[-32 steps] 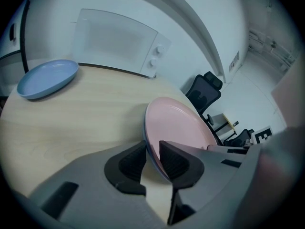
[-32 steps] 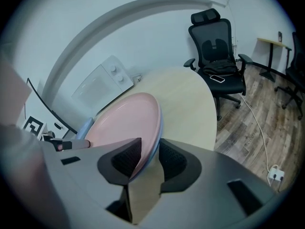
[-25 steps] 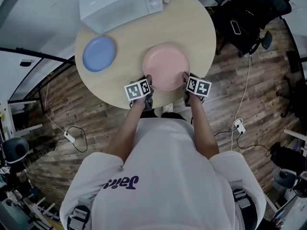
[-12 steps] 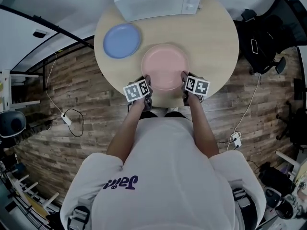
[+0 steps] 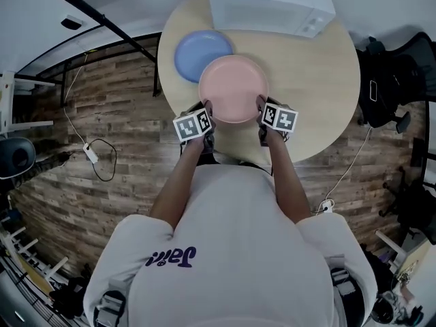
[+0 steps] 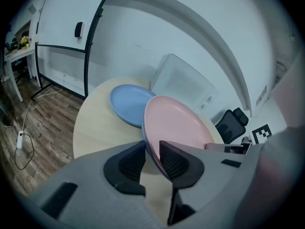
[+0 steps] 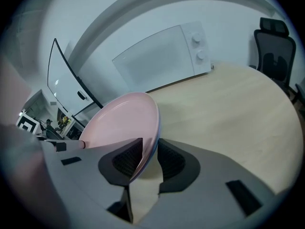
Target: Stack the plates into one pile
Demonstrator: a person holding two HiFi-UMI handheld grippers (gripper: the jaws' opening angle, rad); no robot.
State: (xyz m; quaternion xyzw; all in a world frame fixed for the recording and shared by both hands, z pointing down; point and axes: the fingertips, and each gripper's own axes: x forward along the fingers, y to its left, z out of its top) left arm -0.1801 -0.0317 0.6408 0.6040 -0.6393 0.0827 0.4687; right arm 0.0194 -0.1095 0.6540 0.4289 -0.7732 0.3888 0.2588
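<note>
The pink plate point(image 5: 234, 88) has been brought much nearer the blue plate point(image 5: 197, 52) than a second ago, and their rims now overlap in the head view. Whether they touch cannot be told. The pink plate is pinched at its near rim from both sides, the left edge by the left gripper point(image 5: 208, 109) and the right edge by the right gripper point(image 5: 259, 105). It is held over the round table point(image 5: 320, 94), near a white microwave point(image 5: 272, 5). Purple lettering on the shirt point(image 5: 231, 251) is creased and not fully readable.
</note>
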